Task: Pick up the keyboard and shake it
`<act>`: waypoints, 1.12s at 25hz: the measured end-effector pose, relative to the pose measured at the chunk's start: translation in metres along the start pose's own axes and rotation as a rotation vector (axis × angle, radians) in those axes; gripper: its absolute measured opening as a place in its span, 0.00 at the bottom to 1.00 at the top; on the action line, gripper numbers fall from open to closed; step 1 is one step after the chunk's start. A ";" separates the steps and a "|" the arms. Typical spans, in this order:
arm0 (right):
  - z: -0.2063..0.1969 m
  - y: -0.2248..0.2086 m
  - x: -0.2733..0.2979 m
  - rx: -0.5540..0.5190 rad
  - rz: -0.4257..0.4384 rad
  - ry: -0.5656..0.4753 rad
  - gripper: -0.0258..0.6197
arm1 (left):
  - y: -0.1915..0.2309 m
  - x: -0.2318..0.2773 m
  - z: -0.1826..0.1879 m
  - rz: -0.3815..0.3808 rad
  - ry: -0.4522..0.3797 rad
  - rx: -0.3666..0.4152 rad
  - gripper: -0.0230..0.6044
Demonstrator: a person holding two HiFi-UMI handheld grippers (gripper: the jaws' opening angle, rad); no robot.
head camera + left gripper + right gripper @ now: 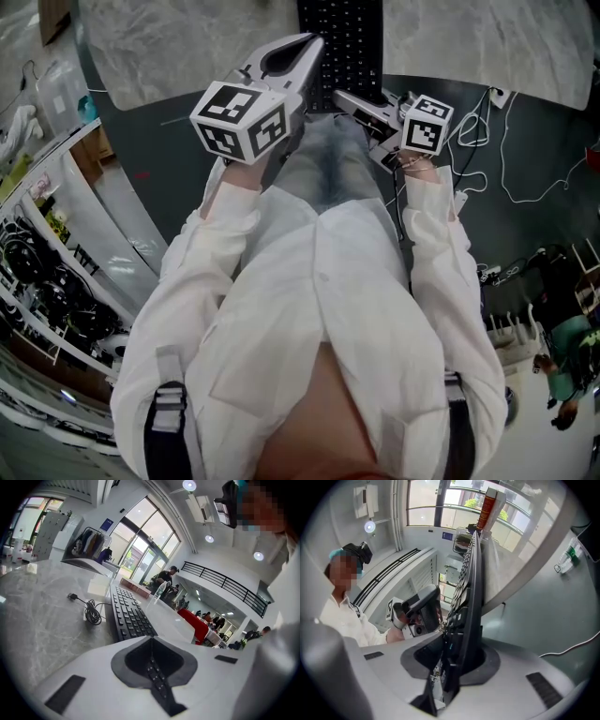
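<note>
The black keyboard (343, 45) reaches from the marble table (178, 47) out over its near edge toward me. My right gripper (364, 105) is shut on the keyboard's near right edge. In the right gripper view the keyboard (471, 588) stands edge-on between the jaws of the right gripper (457, 667). My left gripper (309, 47) is shut with nothing between its jaws, and its tips sit at the keyboard's left side. In the left gripper view the keyboard (129, 616) runs away from the tip of the left gripper (151, 639). The left gripper (419, 609) also shows in the right gripper view.
A coiled cable with a plug (91, 611) lies on the table left of the keyboard. White cables (506, 141) trail over the dark floor at right. Shelves of gear (56, 281) stand at left. A bottle (159, 590) and boxes sit at the table's far end.
</note>
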State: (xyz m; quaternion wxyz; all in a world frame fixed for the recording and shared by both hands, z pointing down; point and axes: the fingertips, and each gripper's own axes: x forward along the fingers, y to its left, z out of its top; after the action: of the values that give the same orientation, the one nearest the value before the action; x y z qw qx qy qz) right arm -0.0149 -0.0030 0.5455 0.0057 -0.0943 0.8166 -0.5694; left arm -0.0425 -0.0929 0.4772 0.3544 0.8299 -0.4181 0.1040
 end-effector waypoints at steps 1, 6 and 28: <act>0.000 -0.001 0.000 -0.002 0.001 -0.003 0.21 | 0.003 0.001 0.002 0.004 -0.005 0.000 0.06; -0.003 0.000 -0.001 -0.008 0.015 -0.016 0.21 | 0.016 0.001 0.012 0.036 -0.015 0.008 0.06; -0.002 0.000 -0.001 -0.034 0.012 -0.024 0.21 | 0.058 0.019 0.030 0.080 0.031 -0.045 0.35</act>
State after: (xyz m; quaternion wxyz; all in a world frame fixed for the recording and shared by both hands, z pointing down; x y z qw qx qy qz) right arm -0.0139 -0.0012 0.5462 0.0172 -0.0965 0.8265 -0.5543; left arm -0.0785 -0.1486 0.4931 0.3751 0.8026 -0.4477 0.1215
